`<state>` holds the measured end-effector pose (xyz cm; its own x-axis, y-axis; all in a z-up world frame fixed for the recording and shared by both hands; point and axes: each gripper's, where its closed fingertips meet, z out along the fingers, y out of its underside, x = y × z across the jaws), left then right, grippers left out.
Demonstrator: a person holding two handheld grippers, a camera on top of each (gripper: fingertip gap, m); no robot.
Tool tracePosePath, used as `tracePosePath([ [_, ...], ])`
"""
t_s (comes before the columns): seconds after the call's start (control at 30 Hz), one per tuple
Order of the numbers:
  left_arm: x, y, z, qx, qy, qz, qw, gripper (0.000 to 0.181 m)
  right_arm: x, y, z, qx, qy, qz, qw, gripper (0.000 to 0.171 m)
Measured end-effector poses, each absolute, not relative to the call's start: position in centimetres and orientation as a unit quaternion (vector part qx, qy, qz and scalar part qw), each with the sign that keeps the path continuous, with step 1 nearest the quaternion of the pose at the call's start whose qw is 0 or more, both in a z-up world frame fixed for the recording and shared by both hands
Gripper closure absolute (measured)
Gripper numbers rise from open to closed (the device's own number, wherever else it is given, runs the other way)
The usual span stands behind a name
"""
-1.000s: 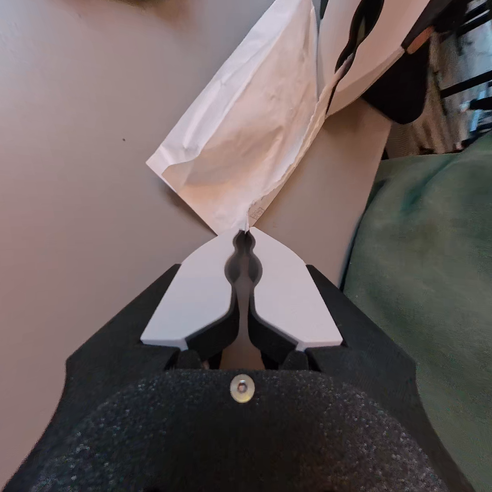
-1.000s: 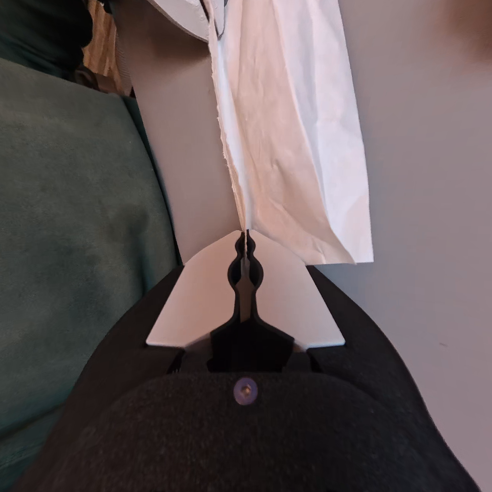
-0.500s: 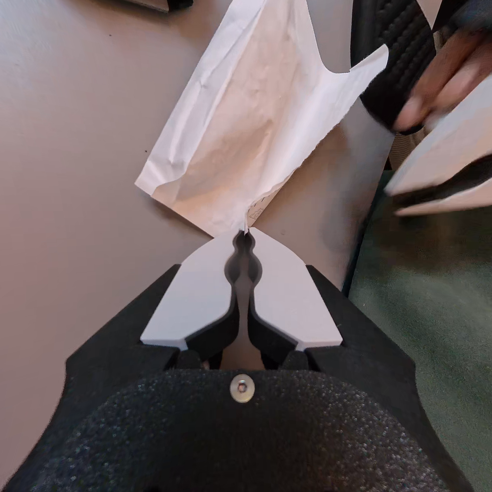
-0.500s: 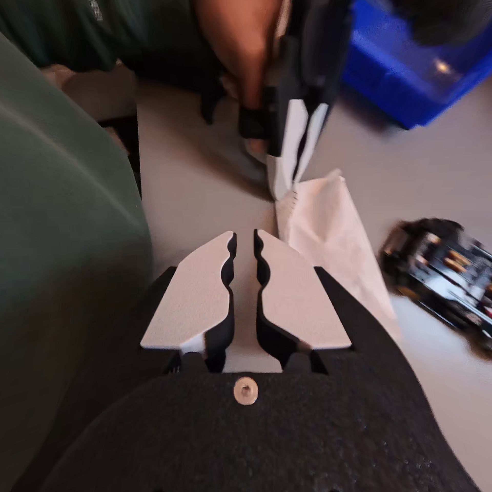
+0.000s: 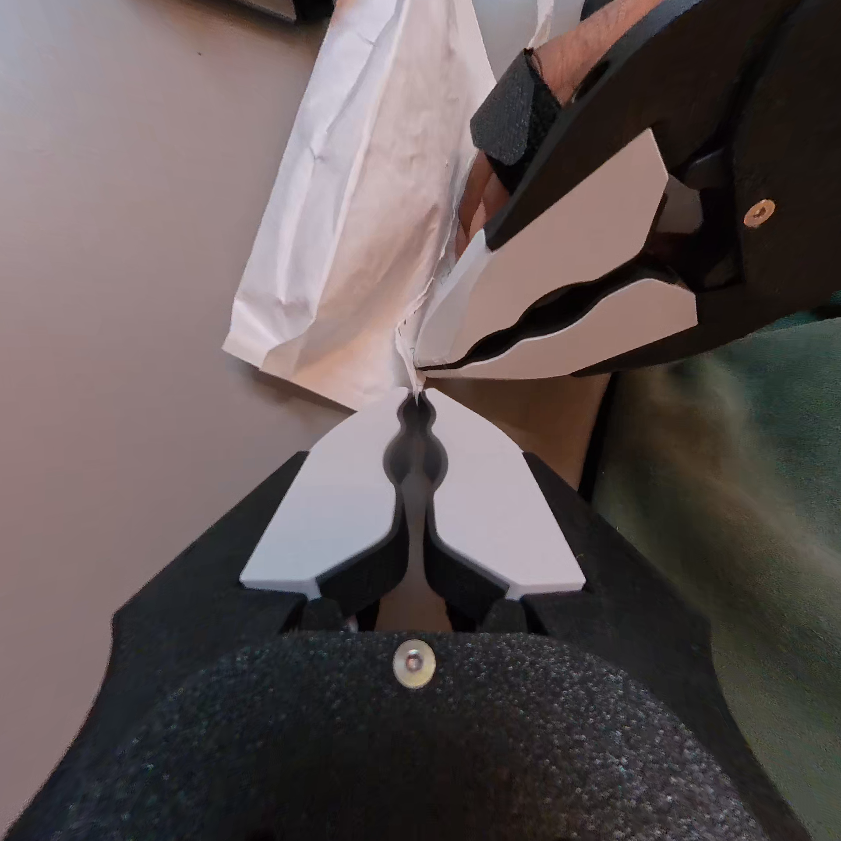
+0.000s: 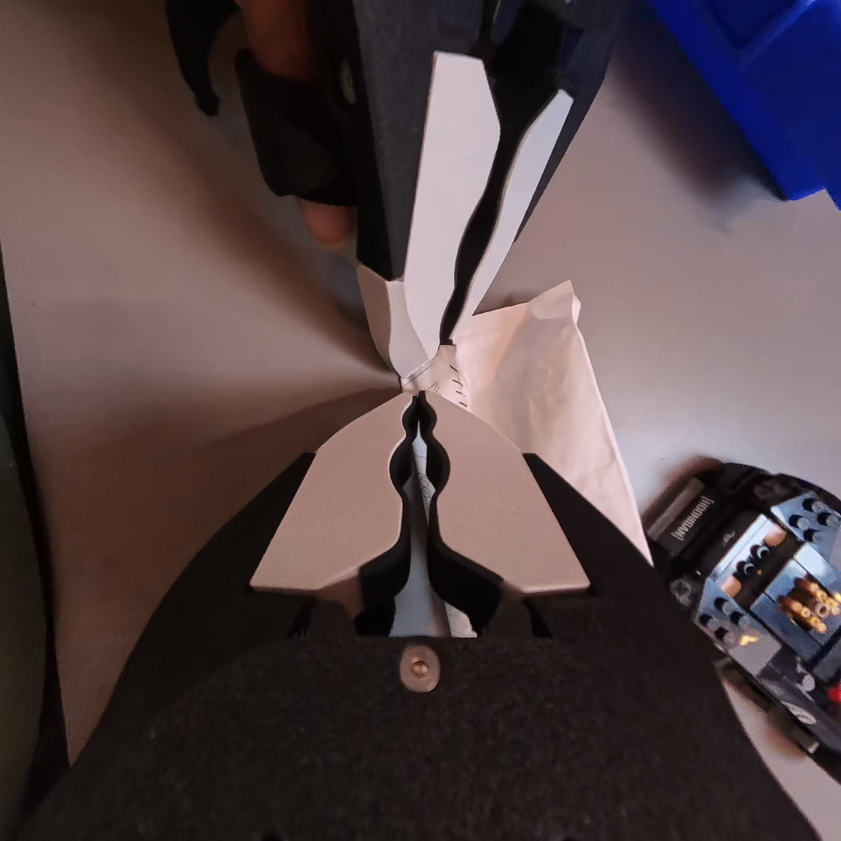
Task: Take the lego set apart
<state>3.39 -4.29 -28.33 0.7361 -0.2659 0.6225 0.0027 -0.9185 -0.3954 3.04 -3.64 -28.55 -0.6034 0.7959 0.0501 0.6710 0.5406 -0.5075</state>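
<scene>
— Left gripper [image 5: 416,395], what have you got?

— Both of my white fingers [image 5: 346,496] are pressed together on the near corner of a white paper bag [image 5: 364,218]. One bag only, crumpled, lying on the grey table [image 5: 113,227] and stretching away from me.

— And the other one?

— Right gripper [image 6: 419,395] here: I am clamped on the same corner of that paper bag [image 6: 537,387], with a strip of the paper running back between my fingers. My tips sit just beside the left gripper's tips [image 6: 437,350], so both pinch the bag almost at one spot.

— Where is the lego set?

— From my right wrist view it stands on the table [image 6: 136,364] low on the right: one dark lego car [image 6: 764,578], black with studded plates and some gold-brown parts inside. It lies just beside the bag's far edge; I cannot tell if they touch. Neither gripper touches it.

— Anything in the way?

— The bag lies between my tips and the car. One blue bin [image 6: 751,91] sits at the upper right, well apart from the car. A hand [image 6: 318,214] shows behind the left gripper, and a green cloth [image 5: 728,500] lies past the table edge on the left view's right side

— Count?

— Two grippers, one bag, one car, one bin
</scene>
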Motion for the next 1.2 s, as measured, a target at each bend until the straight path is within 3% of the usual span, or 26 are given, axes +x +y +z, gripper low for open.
tracePosePath([
  [0.3,0.9,-7.1,-28.4,-0.939,0.056,-0.280,0.193,0.181,3.0,-4.4,-28.6,-0.432,-0.859,0.252,0.108,0.171],
  [0.5,3.1,-4.8,-25.0,-0.912,0.099,-0.235,0.322,0.181,3.0,-4.5,-28.6,-0.435,-0.855,0.259,0.108,0.171],
  [0.63,3.8,-4.5,-28.6,-0.933,0.109,-0.218,0.265,0.181,3.0,-4.6,-28.6,-0.434,-0.855,0.261,0.113,0.171],
  [1.2,3.2,-4.9,-28.7,-0.940,0.122,-0.196,0.250,0.180,5.6,-0.4,-28.4,-0.385,-0.882,0.233,0.138,0.171],
])
